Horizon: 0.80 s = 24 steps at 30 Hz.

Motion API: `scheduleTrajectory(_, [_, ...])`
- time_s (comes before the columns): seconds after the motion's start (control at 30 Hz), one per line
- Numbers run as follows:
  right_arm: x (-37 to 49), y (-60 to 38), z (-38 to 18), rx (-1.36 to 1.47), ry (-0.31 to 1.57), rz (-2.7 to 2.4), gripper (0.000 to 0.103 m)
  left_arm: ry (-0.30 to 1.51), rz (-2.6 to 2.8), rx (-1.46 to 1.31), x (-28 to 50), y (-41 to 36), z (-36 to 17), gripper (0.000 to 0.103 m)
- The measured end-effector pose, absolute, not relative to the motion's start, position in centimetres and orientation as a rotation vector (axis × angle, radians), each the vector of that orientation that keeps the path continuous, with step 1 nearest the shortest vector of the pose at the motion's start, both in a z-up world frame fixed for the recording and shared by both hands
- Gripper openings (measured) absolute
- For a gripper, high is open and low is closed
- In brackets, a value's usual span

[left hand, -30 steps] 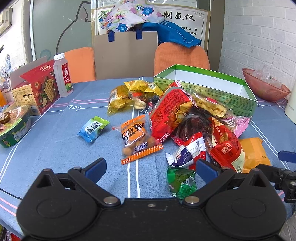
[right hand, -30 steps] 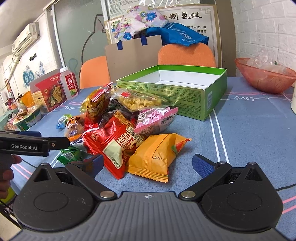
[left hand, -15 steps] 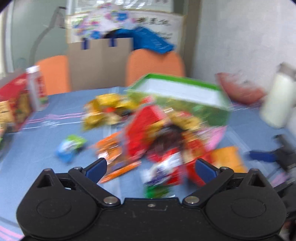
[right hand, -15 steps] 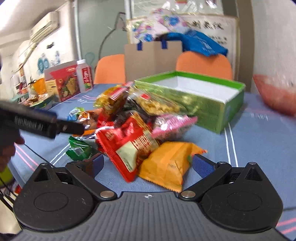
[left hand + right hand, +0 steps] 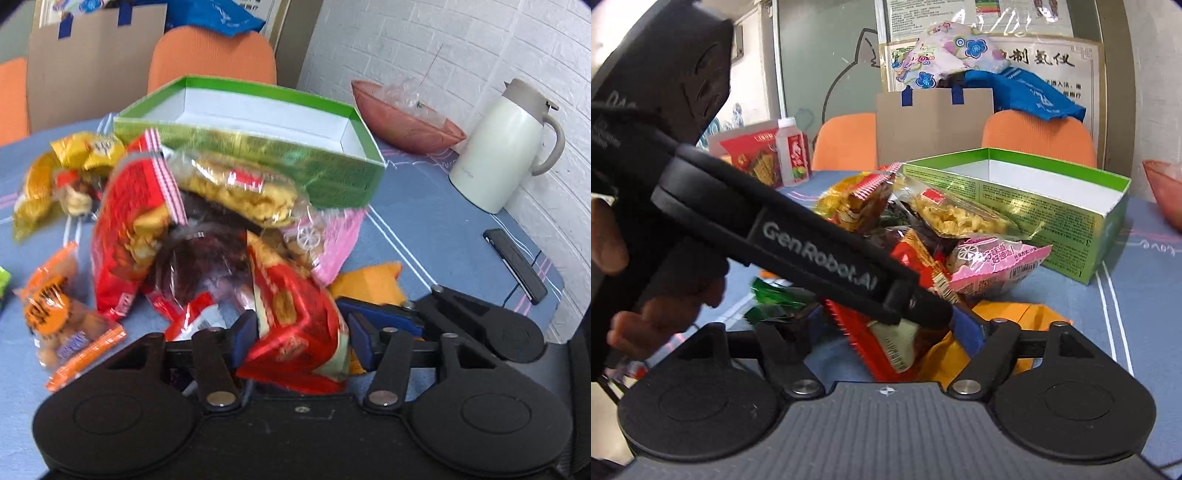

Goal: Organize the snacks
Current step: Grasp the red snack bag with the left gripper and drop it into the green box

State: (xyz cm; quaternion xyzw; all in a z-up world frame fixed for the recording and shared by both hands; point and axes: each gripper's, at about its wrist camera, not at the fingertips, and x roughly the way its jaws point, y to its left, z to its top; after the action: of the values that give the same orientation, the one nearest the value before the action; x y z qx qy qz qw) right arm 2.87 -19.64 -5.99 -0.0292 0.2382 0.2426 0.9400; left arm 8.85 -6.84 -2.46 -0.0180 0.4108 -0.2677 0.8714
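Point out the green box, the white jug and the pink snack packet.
green box (image 5: pixel 258 162), left wrist view, on its near outer wall.
white jug (image 5: pixel 498 147), left wrist view, on the middle of its body.
pink snack packet (image 5: pixel 997 264), right wrist view, on its printed front.

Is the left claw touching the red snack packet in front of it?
Touching. In the left wrist view the left claw, whose jaws have just been closing, has both pads against the sides of the red snack packet, no gap showing.
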Motion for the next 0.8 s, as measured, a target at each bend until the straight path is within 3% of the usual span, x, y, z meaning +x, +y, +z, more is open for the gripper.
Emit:
scheduleTrajectory(0.1, [2.3, -19.5, -5.7, -0.086, 0.478, 0.479, 0.092, 0.859, -0.56, -0.065, 8.3, -6.1, -2.0, 0.076])
scheduleTrajectory(0.23, [1.2, -20.2, -4.0, -0.07, 0.447, 0.485, 0.086, 0.787, -0.577, -0.033, 6.5, -6.3, 0.5, 0.075])
scheduleTrajectory(0.57, [3.1, -23.5, 2.3, -0.057, 0.229, 0.435, 0.085, 0.56, -0.65, -0.034, 8.6, -8.4, 7.2, 0.074])
scheduleTrajectory(0.8, [9.5, -25.8, 1.9, -0.105, 0.177, 0.365, 0.084, 0.573, -0.692, -0.123, 16.4, -10.9, 6.1, 0.075])
